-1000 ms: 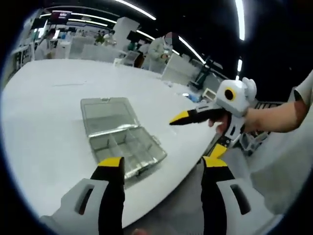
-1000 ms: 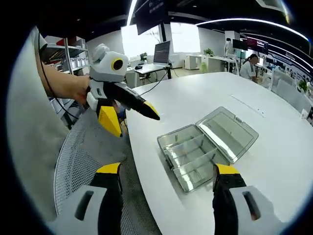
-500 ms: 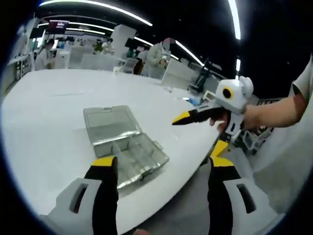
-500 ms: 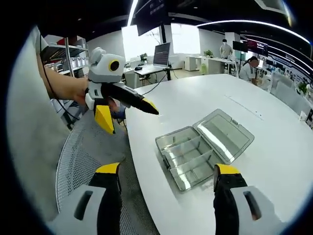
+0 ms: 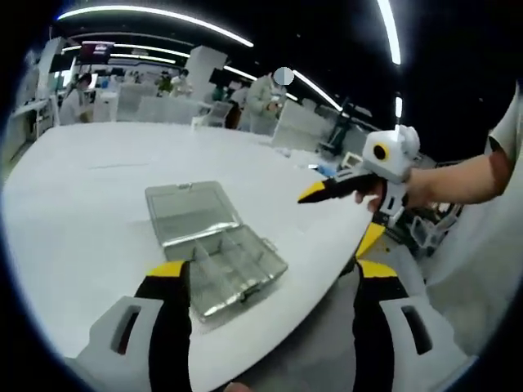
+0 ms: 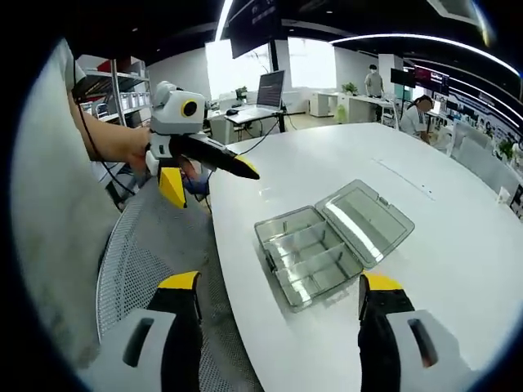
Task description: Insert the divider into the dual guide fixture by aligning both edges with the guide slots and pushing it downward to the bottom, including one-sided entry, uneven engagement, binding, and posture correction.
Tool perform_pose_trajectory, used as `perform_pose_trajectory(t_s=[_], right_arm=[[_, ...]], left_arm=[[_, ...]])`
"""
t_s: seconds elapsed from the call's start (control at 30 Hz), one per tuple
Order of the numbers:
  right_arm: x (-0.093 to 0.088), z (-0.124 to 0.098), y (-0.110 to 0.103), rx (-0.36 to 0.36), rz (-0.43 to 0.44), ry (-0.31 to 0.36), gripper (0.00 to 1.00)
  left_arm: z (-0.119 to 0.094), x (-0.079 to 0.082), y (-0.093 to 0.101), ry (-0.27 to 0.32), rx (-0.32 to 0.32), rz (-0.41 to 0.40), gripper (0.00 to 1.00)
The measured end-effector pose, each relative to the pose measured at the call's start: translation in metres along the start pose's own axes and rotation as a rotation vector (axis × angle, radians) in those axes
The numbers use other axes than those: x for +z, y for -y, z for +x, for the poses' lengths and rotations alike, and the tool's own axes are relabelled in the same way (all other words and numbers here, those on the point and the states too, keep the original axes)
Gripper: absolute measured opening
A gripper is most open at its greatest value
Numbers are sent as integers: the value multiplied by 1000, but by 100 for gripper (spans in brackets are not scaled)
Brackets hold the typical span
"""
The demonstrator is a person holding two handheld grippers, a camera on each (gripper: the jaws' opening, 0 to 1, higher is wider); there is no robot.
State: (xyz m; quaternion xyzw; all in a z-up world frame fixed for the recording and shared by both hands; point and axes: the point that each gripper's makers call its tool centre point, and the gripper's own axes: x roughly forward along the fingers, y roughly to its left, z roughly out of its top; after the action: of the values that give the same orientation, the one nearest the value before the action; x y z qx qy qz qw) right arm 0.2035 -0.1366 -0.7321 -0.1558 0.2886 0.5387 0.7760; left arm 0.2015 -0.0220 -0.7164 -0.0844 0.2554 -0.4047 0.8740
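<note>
Left gripper view: left gripper [image 5: 265, 282] fingers spread wide, holding nothing, above the near edge of the white desk [image 5: 90, 188]. Clear plastic box [image 5: 214, 245] lies open on the desk near that edge – lid flat on the far side, tray with partitions toward the camera. Right gripper [image 5: 347, 214] comes in from the right, held by a hand [image 5: 413, 189], fingers apart. Right gripper view: right gripper [image 6: 279, 298] fingers wide, empty; same box [image 6: 333, 238] between them further out; left gripper [image 6: 211, 175] at upper left, fingers apart – off the desk edge.
</note>
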Motion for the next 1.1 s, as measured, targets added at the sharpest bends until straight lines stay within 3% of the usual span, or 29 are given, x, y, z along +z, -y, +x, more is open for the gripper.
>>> perform_pose_trajectory(t_s=[0.3,1.1], right_arm=[[0,-2,3,-1,4,5,77],[-9,-24,20,-25,21,3,76]], left_arm=[[-1,-8,3,-13,-2,-4,81],[0,-6,5,-12,-4,18,81]])
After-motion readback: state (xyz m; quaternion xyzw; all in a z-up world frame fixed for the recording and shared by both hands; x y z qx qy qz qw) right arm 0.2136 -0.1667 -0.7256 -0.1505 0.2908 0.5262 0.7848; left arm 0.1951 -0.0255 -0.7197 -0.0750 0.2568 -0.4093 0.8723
